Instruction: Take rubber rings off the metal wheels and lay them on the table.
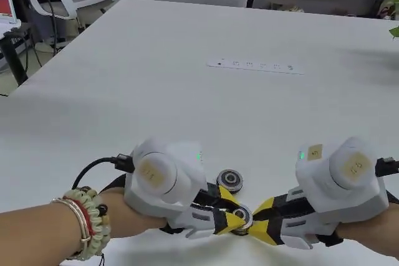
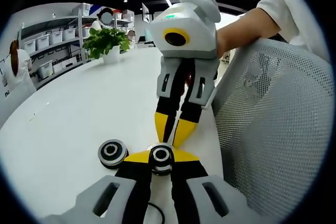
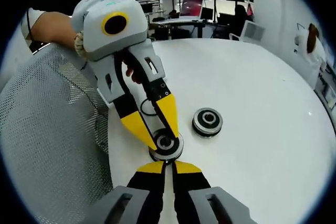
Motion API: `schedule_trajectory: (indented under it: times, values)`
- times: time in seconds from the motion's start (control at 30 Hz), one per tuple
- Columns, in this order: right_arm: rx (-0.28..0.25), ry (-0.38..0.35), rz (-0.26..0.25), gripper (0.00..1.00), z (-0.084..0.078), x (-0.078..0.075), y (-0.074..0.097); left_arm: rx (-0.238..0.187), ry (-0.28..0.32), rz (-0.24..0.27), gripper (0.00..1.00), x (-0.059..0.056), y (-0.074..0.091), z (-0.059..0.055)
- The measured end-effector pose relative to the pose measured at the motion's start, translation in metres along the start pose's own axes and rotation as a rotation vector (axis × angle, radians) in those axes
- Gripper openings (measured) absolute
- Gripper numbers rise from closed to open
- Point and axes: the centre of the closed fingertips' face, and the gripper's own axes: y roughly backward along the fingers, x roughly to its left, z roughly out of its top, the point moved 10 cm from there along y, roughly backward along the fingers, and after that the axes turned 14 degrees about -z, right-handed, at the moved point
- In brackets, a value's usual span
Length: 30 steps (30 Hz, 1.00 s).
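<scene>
A big white table stands in an office. Close to its near edge, the two grippers meet nose to nose at one wheel. The left gripper has its jaws closed on this wheel, one on each side. The right gripper has its jaws almost together at the wheel's rim. I cannot tell if they pinch the ring. The other wheel lies flat just beyond, toward the table's middle, with nothing touching it.
</scene>
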Motion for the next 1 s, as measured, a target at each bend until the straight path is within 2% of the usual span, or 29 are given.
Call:
schedule_trajectory:
  times: [0.23,0.37,0.53,0.67,0.8,0.9,0.93,1.0]
  values:
    - [-0.001,-0.003,-0.013,0.0,0.0,-0.001,-0.001,-0.004,-0.001,0.001,0.08,0.0,0.0,-0.001]
    - [0.017,-0.055,-0.005,0.0,0.001,-0.004,-0.001,-0.004,-0.003,0.002,0.08,0.0,0.0,0.0]
    - [0.043,-0.177,0.006,0.0,0.0,-0.007,0.001,-0.007,-0.001,0.002,0.08,0.0,0.0,-0.001]
    - [0.04,-0.262,0.013,0.0,-0.001,-0.011,0.003,-0.011,-0.002,0.002,0.08,0.0,0.0,-0.001]
    - [0.042,-0.393,0.038,0.0,-0.003,-0.014,0.004,-0.013,-0.003,0.001,0.08,0.0,0.0,-0.001]
    - [0.024,-0.416,0.051,0.0,-0.003,-0.016,0.005,-0.014,-0.006,0.002,0.08,0.0,0.0,-0.002]
    - [0.01,-0.445,0.059,0.0,-0.001,-0.015,0.006,-0.014,-0.006,0.002,0.08,0.0,0.0,-0.002]
    - [0.015,-0.452,0.062,0.0,-0.001,-0.016,0.006,-0.014,-0.007,0.002,0.08,0.0,0.0,-0.002]
